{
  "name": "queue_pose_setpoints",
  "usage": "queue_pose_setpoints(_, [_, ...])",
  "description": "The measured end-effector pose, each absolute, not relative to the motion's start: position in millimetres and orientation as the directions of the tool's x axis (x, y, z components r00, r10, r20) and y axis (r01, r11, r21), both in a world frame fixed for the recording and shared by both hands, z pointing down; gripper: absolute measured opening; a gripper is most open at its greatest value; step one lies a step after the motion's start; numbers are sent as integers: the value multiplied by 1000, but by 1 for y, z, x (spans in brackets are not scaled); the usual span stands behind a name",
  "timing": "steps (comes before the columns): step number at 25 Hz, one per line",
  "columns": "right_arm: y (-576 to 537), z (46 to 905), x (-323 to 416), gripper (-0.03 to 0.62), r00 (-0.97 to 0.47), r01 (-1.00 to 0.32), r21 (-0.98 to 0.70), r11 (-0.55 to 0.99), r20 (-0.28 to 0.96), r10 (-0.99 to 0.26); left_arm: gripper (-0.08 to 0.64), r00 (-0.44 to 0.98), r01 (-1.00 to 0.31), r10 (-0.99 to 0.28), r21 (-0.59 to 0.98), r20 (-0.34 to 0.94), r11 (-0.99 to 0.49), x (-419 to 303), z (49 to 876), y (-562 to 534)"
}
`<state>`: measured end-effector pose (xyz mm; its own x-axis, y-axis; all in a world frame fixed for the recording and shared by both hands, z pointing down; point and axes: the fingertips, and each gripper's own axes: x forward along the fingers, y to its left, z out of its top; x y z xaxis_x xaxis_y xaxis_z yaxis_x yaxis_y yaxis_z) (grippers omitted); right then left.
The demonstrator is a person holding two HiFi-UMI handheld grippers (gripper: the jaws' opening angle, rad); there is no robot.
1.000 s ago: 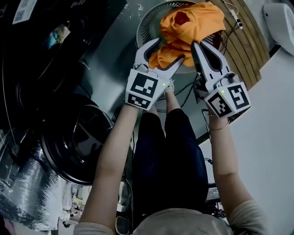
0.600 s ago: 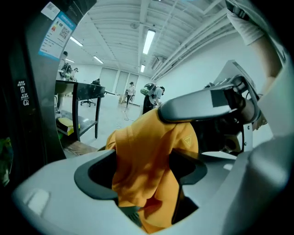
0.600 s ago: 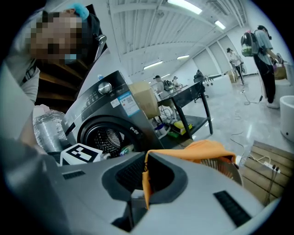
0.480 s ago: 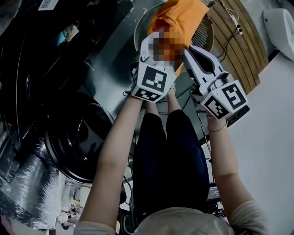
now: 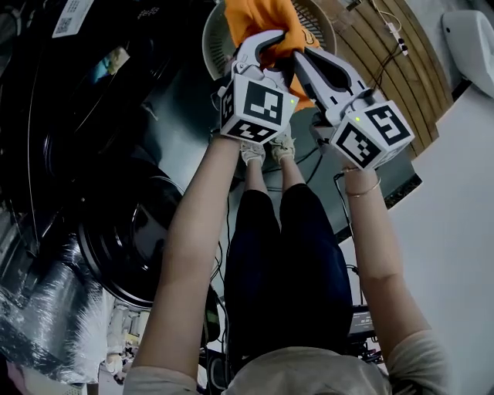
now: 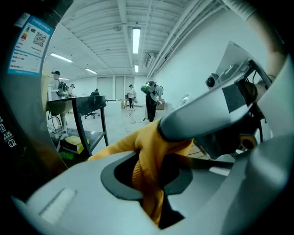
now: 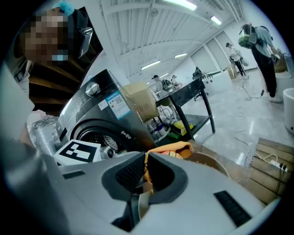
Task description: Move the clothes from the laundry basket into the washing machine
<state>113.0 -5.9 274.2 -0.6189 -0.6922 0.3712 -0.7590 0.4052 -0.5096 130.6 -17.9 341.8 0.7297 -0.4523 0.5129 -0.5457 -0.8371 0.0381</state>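
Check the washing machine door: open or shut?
Open. The right gripper view looks straight into the perforated drum, and the head view shows the round door swung out.

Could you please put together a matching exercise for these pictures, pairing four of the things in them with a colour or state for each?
Things:
1. garment
2. laundry basket
3. washing machine door
4. right hand-held gripper

Colour or state:
a. swung open
b. shut on cloth
c. orange
d. round, with a slotted wall

Right pairs: 1-c; 2-d; 3-a; 4-b.
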Motion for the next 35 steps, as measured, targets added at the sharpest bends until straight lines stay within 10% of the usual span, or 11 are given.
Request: queue_pose_setpoints(35, [-44, 162, 143, 98, -445, -852, -429, 301, 289, -848, 57, 739, -630, -596, 12, 314, -776, 112, 118, -154])
